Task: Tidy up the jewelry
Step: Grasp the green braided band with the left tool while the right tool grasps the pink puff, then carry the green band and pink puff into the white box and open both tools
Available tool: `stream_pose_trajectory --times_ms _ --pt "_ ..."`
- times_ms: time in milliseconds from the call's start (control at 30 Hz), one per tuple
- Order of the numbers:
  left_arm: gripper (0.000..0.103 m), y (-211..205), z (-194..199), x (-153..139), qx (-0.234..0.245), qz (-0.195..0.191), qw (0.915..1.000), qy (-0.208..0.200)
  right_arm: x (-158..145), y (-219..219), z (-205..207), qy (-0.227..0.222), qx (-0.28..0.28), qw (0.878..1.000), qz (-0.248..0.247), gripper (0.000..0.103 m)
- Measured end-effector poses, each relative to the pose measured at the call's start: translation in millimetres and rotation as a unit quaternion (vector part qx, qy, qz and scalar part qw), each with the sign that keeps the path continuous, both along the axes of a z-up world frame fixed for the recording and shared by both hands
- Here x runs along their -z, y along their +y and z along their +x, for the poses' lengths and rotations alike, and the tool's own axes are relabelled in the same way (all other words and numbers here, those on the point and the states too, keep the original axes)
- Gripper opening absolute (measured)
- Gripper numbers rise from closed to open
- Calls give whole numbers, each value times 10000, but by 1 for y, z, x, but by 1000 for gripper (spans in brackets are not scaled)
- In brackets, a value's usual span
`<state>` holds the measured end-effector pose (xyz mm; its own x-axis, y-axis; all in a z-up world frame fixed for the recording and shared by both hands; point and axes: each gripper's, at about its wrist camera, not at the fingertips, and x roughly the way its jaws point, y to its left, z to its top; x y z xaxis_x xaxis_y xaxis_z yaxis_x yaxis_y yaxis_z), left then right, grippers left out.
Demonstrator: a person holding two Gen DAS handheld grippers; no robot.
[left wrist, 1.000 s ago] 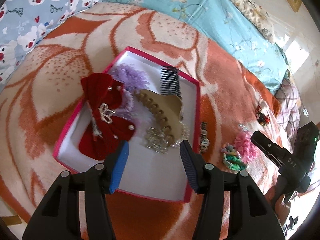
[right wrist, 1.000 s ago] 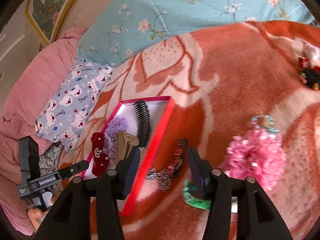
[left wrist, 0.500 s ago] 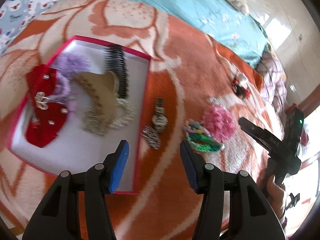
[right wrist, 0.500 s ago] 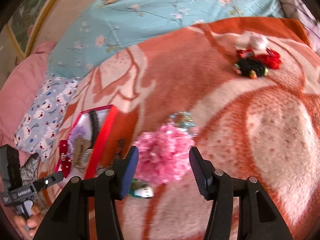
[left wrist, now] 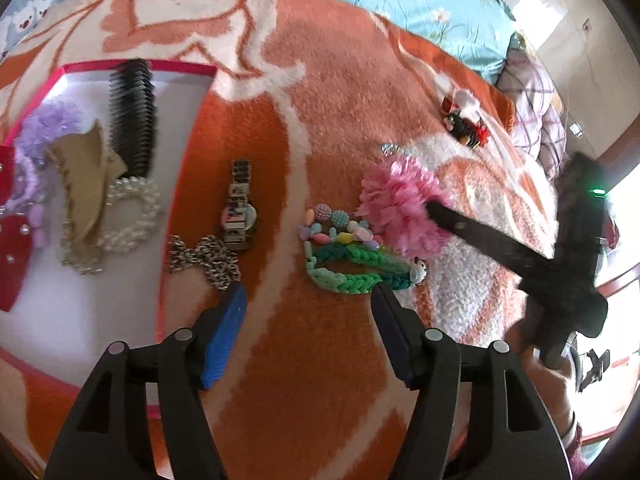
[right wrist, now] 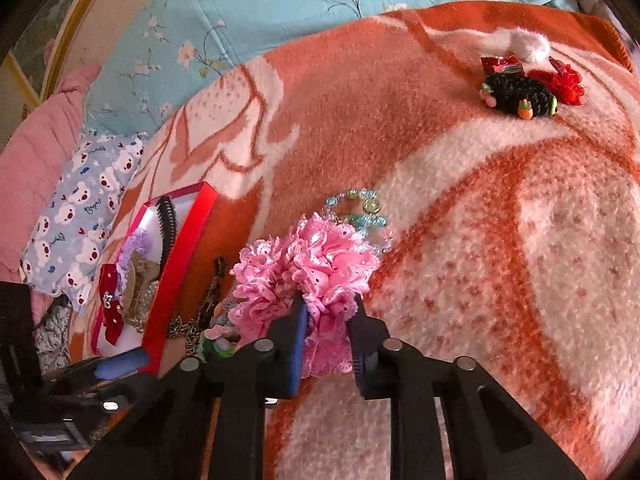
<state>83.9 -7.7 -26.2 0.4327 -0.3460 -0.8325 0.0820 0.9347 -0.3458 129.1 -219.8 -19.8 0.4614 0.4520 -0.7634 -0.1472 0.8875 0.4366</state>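
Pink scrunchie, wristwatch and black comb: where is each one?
Pink scrunchie (right wrist: 308,264), right wrist view, frilly middle.
Wristwatch (left wrist: 239,213), left wrist view, dial.
Black comb (left wrist: 132,116), left wrist view, teeth.

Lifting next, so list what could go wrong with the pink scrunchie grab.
1. The right gripper pinches only the pink scrunchie's lace edge, so it may slip out.
2. The clear bead bracelet lies against the scrunchie and could snag and drag.
3. The red box already looks crowded near its far end, so the scrunchie may land on other pieces.
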Motion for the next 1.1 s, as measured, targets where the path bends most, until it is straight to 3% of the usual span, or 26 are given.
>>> stream_pose_trajectory --times_ms 233,367,467,733,1100 --pt "63 -9 21 24 -11 -70 9997 233 -31 -30 -12 -360 222 9989 200 7" --pt "28 -18 21 29 162 -165 9996 171 -45 -40 -19 -529 283 9977 307 7" --pt "13 -25 15 23 292 71 9995 23 -47 -43 -25 -550 313 9973 364 7" --pt "9 -13 -17 -1 293 -79 9992 -274 -53 -39 -35 -606 261 9967 467 7" --pt "9 35 -50 -29 -237 -247 9976 -603 -72 -7 -51 -767 -94 9954 562 7"
